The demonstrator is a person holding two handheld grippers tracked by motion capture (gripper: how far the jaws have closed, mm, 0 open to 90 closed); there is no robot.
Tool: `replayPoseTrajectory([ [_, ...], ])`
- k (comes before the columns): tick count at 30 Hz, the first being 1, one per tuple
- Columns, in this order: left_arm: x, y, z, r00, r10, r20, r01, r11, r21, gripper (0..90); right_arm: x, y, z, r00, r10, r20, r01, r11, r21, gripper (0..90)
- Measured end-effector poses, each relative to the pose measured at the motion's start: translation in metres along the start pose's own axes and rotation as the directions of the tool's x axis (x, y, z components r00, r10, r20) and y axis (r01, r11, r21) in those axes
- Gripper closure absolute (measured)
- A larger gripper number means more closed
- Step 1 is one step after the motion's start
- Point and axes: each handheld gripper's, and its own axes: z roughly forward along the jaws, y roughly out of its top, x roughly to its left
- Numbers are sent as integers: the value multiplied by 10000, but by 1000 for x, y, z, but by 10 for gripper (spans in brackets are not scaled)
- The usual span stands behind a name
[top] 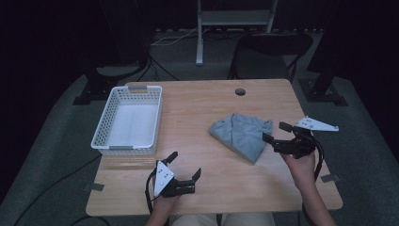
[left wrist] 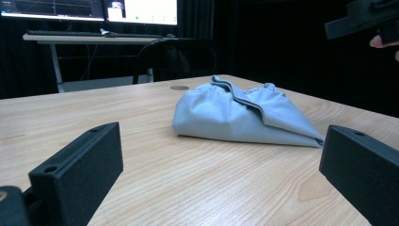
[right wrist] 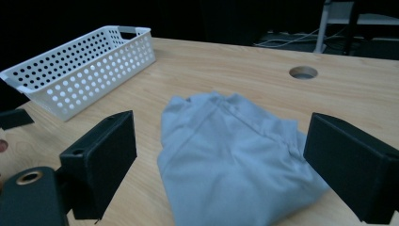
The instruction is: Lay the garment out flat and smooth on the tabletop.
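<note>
Gaping wide and empty, both grippers' jaws, right gripper [top: 275, 132] beside folded grey cloth [top: 243, 133].

A dim room with grey carpet [top: 56, 141]. Beyond the wooden table [top: 197, 108] stand a black folding chair [top: 273, 47] and a desk [left wrist: 94, 37] bearing lit monitors [left wrist: 141, 10].

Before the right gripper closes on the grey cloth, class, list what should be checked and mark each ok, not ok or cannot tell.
1. Right gripper jaws open: ok.
2. Grey cloth lies between those jaws: ok, seen in the right gripper view.
3. Jaws low enough to pinch fabric: cannot tell.
4. Left gripper open and apart from the cloth: ok.
5. White basket has nothing inside: ok.
6. Table between cloth and basket bare: ok.
</note>
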Motion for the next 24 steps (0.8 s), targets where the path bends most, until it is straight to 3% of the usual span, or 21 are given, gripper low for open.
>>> replayPoseTrajectory([
  [11,0,0,0,10000,19,-5,-19,10000,-5,11,-4,21,44,9991,417,-98,-413,9986,332,95],
  [24,0,0,0,10000,54,-4,-54,10000,-19,10,0,27,96,9970,750,-182,-730,9930,934,120],
])
